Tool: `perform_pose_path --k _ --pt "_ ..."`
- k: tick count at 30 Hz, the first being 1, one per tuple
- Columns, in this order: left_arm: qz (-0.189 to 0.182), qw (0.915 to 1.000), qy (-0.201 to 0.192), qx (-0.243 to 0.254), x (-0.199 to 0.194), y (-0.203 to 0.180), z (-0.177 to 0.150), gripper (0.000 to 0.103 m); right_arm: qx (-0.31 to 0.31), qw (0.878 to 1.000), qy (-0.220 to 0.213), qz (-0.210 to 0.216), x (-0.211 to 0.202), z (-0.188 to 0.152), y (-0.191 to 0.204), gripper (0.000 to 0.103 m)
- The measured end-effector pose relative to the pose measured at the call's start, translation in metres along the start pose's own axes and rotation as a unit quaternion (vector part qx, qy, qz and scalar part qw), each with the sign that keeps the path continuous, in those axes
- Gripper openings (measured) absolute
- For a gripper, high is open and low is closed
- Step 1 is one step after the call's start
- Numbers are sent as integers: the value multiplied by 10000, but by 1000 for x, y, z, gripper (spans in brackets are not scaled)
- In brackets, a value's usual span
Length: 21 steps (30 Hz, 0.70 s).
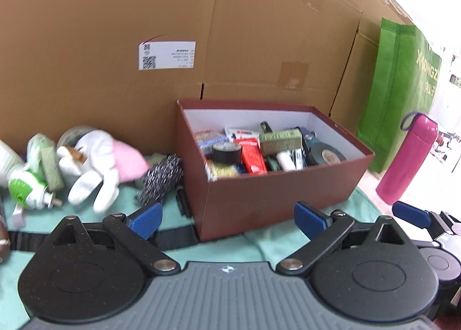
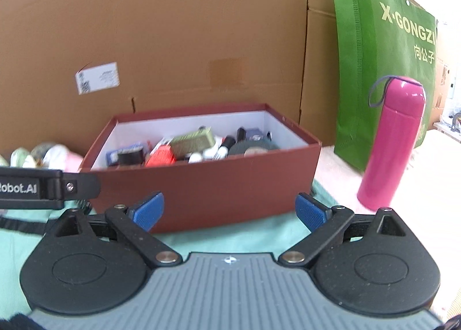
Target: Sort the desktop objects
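Note:
A dark red box (image 1: 276, 200) (image 2: 201, 186) with a white inside stands on a mint cloth and holds several small items, among them tape rolls, a red pack and a green sponge. My left gripper (image 1: 227, 219) is open and empty in front of its near corner. My right gripper (image 2: 230, 210) is open and empty in front of its near wall. Left of the box lie a steel scourer (image 1: 161, 177), a white and pink plush toy (image 1: 98, 165) and a green-capped spray bottle (image 1: 28, 188).
A pink flask (image 2: 389, 142) (image 1: 409, 157) stands right of the box before a green bag (image 2: 383, 64). Large cardboard boxes (image 1: 201, 27) form a wall behind. The right gripper's finger (image 1: 412, 214) shows in the left wrist view. The left gripper's body (image 2: 43, 187) shows in the right wrist view.

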State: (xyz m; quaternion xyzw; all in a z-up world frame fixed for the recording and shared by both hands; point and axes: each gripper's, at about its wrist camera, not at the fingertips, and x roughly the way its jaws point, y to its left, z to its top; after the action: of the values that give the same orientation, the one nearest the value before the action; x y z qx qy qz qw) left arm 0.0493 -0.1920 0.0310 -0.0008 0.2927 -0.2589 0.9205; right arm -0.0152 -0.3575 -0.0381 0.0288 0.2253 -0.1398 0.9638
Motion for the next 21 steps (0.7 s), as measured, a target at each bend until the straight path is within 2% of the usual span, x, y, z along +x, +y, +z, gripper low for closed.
perform_pose_path --k 4,10,21 --pt "255 9997 55 -6 -11 0 -12 101 -240 9996 130 -60 -9 -11 12 95" --pt "450 9989 86 76 -25 5 -23 101 -305 9992 246 -8 -17 -21 23 95" --pt "503 9985 120 176 -36 7 -32 101 -408 9988 259 74 -26 -24 40 96"
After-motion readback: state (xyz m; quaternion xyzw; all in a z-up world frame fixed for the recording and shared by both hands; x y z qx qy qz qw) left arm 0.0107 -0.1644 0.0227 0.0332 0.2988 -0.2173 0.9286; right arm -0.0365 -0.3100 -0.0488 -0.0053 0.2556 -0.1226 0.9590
